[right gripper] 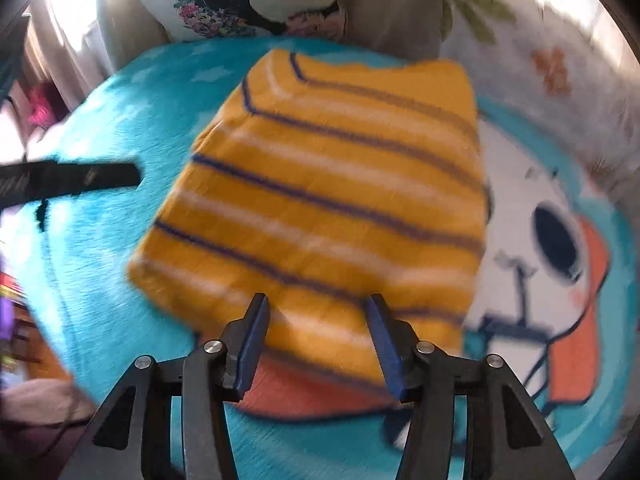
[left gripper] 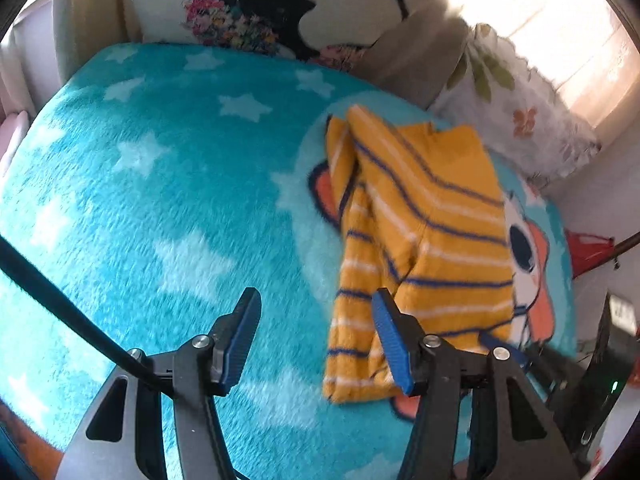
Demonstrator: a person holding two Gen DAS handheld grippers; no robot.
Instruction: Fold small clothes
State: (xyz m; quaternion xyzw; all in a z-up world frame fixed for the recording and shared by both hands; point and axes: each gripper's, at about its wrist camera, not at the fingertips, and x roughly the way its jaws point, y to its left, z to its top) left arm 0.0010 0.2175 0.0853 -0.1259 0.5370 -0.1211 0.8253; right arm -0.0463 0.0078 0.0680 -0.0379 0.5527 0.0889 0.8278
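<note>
Left wrist view: one left gripper [left gripper: 316, 336] with two blue-padded fingers [left gripper: 239, 340] standing apart, nothing between them; it hangs over bare blanket just beside the garment's near left edge.
Right wrist view: one right gripper [right gripper: 316, 340], jaws apart and not pressing on anything; the garment's near edge lies below and between them, loose.
Clothes: one small yellow garment [right gripper: 320, 200] with white and navy stripes, folded into a rough rectangle; in the left wrist view [left gripper: 420, 240] a narrower folded part runs down its left side.
Where it lies: flat on the blanket, over a white and orange cartoon figure [right gripper: 560, 260] printed there.
Surface: one turquoise fleece blanket [left gripper: 140, 200] with pale stars.
Room: two patterned cushions behind, one with a black bird and flowers [left gripper: 256, 16], one white with leaves [left gripper: 512, 100]; bright window light at upper right; a pale curtain [right gripper: 68, 40] at the left.
Hard to make out: the right wrist view is smeared by motion; the cartoon figure is partly covered by the garment; a dark bar [right gripper: 68, 182] at the left edge is cut off and unclear; dark equipment [left gripper: 612, 360] at the right edge cannot be identified.
</note>
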